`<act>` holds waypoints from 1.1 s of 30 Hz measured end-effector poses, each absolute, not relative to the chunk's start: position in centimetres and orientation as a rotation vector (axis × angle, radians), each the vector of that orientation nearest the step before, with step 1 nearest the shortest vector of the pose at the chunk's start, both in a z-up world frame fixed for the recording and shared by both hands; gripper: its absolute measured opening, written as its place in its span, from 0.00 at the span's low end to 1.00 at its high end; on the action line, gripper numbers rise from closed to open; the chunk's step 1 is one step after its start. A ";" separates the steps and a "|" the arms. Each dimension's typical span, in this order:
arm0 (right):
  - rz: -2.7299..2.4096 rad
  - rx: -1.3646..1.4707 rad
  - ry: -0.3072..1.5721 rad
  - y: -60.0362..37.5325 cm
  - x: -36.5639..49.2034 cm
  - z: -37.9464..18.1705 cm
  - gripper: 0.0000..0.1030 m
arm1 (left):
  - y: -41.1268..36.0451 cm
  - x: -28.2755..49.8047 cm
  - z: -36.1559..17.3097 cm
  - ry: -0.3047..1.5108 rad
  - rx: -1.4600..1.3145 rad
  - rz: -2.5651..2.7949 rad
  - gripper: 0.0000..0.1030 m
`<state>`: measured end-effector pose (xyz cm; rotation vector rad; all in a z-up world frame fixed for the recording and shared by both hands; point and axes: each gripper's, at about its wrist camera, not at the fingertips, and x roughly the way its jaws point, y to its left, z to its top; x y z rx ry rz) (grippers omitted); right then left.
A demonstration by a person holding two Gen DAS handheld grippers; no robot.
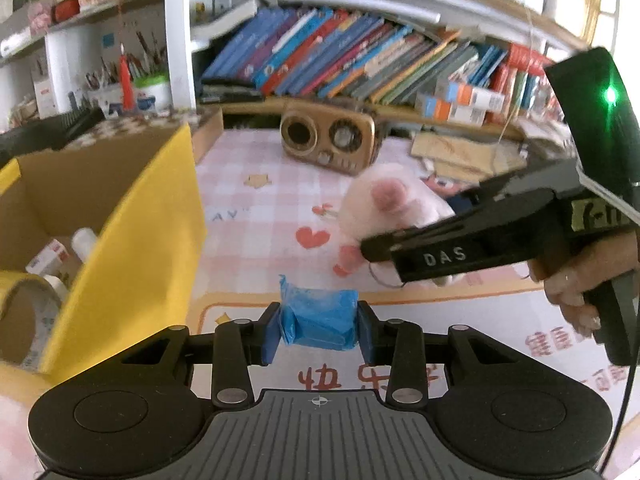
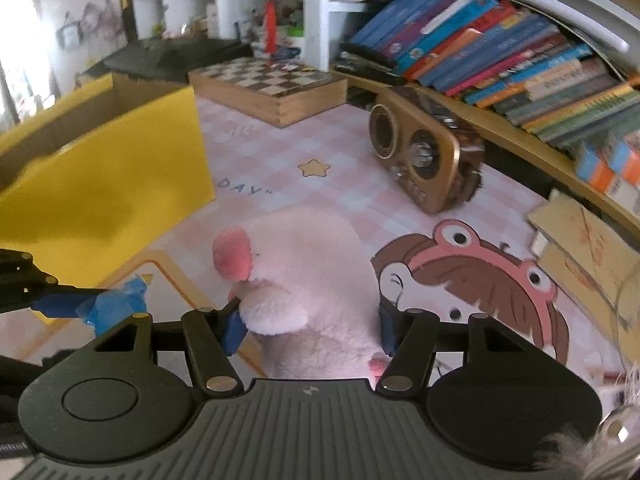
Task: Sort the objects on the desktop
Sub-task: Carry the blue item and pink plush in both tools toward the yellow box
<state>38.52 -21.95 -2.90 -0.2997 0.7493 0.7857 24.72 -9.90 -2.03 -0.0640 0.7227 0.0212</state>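
My left gripper (image 1: 319,326) is shut on a crumpled blue packet (image 1: 319,320), held just above the pink checked desk mat beside the yellow cardboard box (image 1: 132,248). The packet also shows in the right wrist view (image 2: 116,304) at the left. My right gripper (image 2: 312,328) is closed around a pink plush toy (image 2: 312,272) with a darker pink ear; the toy fills the space between the fingers. In the left wrist view the right gripper (image 1: 376,250) reaches in from the right onto the plush toy (image 1: 392,204).
The yellow box (image 2: 100,184) holds a tape roll (image 1: 24,312) and small bottles. A gold retro radio (image 1: 328,140) stands at the back by a shelf of books (image 1: 360,60). A wooden chessboard box (image 2: 272,88) lies behind. Cardboard pieces (image 2: 580,248) lie at the right.
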 end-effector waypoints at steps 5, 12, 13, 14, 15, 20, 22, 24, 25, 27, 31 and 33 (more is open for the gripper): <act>0.740 -0.223 0.760 -23.7 36.4 -1.2 0.58 | -9.7 22.7 -0.3 0.673 -0.064 -0.003 0.36; 0.687 -0.156 0.744 -25.1 32.3 0.8 0.58 | -8.7 19.5 1.3 0.638 -0.086 -0.028 0.35; 0.679 -0.143 0.744 -25.3 31.6 1.1 0.58 | -8.4 18.9 1.5 0.634 -0.089 -0.031 0.35; 0.672 -0.126 0.744 -25.5 31.0 1.4 0.58 | -8.2 18.5 1.6 0.631 -0.093 -0.033 0.35; 0.665 -0.109 0.744 -25.7 30.3 1.6 0.58 | -7.9 18.0 1.7 0.627 -0.098 -0.036 0.35; 0.630 -0.062 0.732 -25.9 26.6 2.7 0.58 | -7.2 16.0 1.8 0.623 -0.103 -0.066 0.35; 0.620 -0.066 0.728 -25.7 25.0 2.9 0.58 | -7.1 15.4 1.9 0.616 -0.099 -0.084 0.35; 0.610 -0.076 0.728 -25.5 23.7 3.0 0.58 | -7.0 14.6 2.0 0.605 -0.097 -0.097 0.35; 0.606 -0.082 0.730 -25.4 22.9 3.0 0.58 | -6.8 14.2 2.1 0.599 -0.096 -0.103 0.35; 0.595 -0.090 0.738 -25.1 21.5 2.9 0.58 | -6.6 13.5 2.1 0.593 -0.093 -0.109 0.35; 0.574 -0.085 0.768 -24.6 19.3 2.7 0.58 | -5.3 11.6 2.0 0.597 -0.102 -0.113 0.35; 0.567 -0.092 0.769 -24.2 18.2 2.8 0.58 | -4.6 10.7 1.9 0.597 -0.110 -0.113 0.35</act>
